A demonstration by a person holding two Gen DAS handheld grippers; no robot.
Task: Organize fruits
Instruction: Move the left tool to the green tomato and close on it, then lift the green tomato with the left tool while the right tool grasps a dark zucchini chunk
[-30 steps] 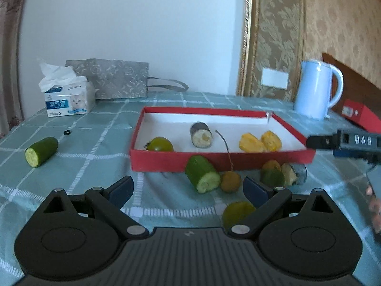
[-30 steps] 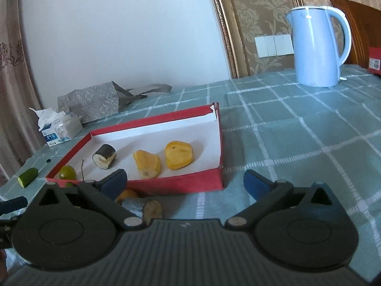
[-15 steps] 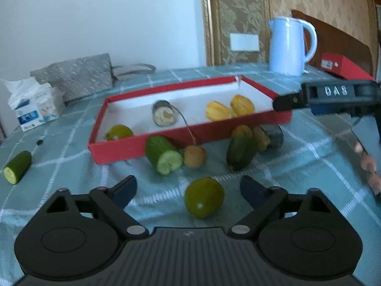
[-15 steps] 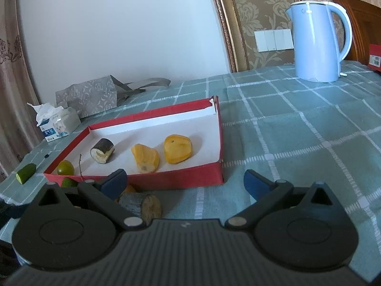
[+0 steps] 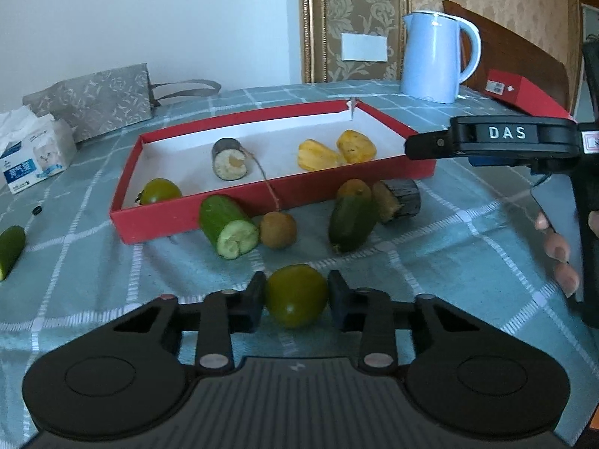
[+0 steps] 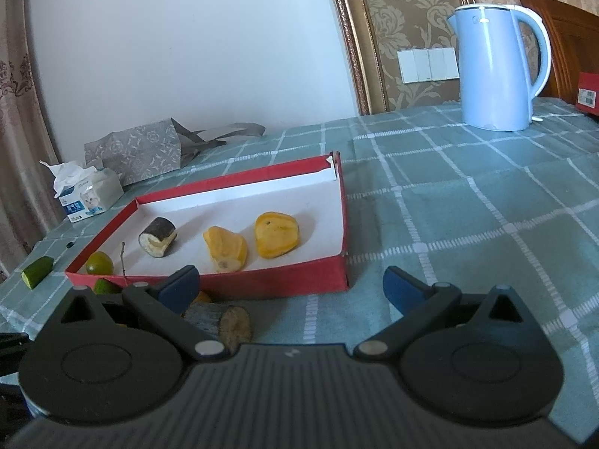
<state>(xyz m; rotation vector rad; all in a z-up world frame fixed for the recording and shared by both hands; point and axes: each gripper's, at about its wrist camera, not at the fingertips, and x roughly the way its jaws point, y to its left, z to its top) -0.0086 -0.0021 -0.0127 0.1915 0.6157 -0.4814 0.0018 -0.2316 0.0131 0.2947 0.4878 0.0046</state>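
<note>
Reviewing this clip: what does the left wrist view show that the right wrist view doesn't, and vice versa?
Only the left wrist view: the left gripper, jaws just closed, pads pressing a green round fruit on the cloth; a kiwi and a whole cucumber in front of the tray; a person's fingers.

Only the right wrist view: the right gripper, open with nothing between the pads.

Both: the red tray holding two yellow pieces, plus the blue kettle.
</note>
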